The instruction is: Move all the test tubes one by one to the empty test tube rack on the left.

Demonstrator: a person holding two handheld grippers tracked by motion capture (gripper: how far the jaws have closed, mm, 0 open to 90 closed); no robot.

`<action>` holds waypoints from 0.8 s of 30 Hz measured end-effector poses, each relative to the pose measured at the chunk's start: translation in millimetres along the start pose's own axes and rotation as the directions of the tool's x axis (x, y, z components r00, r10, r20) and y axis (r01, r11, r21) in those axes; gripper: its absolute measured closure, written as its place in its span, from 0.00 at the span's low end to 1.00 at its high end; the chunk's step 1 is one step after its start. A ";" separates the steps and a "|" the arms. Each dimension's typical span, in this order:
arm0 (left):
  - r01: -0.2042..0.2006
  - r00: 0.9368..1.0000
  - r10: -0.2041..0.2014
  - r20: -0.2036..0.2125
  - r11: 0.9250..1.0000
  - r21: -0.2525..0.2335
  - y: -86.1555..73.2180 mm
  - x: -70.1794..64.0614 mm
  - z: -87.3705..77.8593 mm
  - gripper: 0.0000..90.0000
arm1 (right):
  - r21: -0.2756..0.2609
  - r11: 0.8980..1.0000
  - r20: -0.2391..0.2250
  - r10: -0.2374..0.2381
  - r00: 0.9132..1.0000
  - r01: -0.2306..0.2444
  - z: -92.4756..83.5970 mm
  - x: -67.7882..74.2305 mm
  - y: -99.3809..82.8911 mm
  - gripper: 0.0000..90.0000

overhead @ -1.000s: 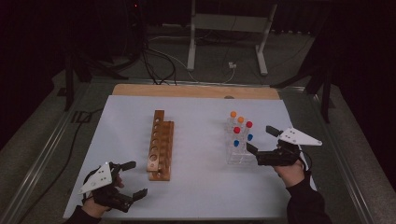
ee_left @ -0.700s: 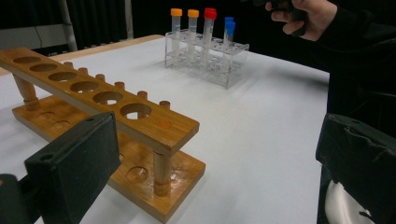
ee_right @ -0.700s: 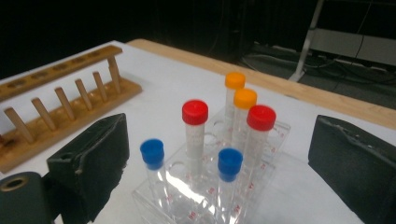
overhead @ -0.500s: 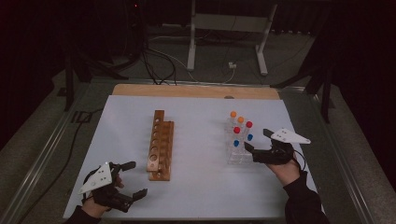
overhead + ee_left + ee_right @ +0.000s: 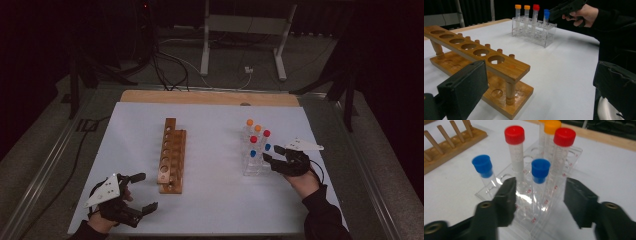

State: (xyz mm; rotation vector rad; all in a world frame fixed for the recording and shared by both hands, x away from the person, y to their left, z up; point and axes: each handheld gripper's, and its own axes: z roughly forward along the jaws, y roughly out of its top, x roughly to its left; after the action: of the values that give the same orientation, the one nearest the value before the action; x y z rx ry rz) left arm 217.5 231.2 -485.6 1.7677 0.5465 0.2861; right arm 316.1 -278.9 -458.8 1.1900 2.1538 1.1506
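A clear tube rack [image 5: 248, 169] [image 5: 533, 221] on the right of the white table holds several capped tubes: two orange, two red and two blue. My right gripper [image 5: 272, 154] [image 5: 540, 197] is at its right side. Its jaws have just been closing and stand on either side of a blue-capped tube [image 5: 267, 147] [image 5: 540, 170], with a small gap at each pad. The left gripper view shows this gripper [image 5: 554, 13] beside the blue cap. My left gripper [image 5: 147, 191] [image 5: 539, 87] rests open and holds nothing at the front left, beside the wooden rack [image 5: 172, 155] [image 5: 481, 53].
The wooden rack has a row of empty holes and small pegs along one side. A wooden strip [image 5: 210, 97] runs along the table's far edge. White table surface [image 5: 215, 150] lies between the two racks. Cables and a stand are on the floor beyond.
My right gripper has come down towards the clear rack and its jaws have narrowed around the blue-capped tube. The left gripper has stayed where it was.
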 end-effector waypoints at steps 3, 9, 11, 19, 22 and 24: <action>0.002 1.000 -0.002 0.002 1.000 -0.006 0.5 -0.1 -0.3 0.01 | 0.020 1.000 0.004 0.008 1.000 -0.008 1.8 -0.2 0.0 0.62; 0.001 1.000 -0.001 0.003 1.000 -0.003 0.4 -0.3 0.1 0.01 | 0.039 0.999 0.013 0.024 1.000 -0.024 5.3 -0.9 1.0 0.74; -0.004 1.000 0.004 0.002 1.000 0.003 -0.2 -0.2 0.3 0.01 | 0.044 0.999 0.007 0.024 1.000 -0.024 6.3 -0.9 1.0 0.76; 0.000 1.000 0.000 0.005 1.000 -0.001 0.2 -0.1 0.2 0.01 | 0.051 0.999 -0.010 0.005 1.000 -0.004 11.6 2.3 0.2 0.84; -0.004 1.000 0.004 0.004 1.000 0.006 -0.3 -0.1 0.3 0.01 | 0.049 0.999 -0.003 -0.001 1.000 0.002 12.1 2.4 0.4 0.85; -0.005 1.000 0.005 0.004 1.000 0.005 0.0 -0.1 0.3 0.01 | 0.048 0.999 -0.001 -0.001 1.000 0.001 12.2 2.3 0.4 0.85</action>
State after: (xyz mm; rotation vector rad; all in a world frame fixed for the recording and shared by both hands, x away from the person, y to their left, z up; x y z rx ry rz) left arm 217.6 230.8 -485.7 1.7738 0.5409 0.2849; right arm 323.3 -271.2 -465.3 1.2091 2.1945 1.1050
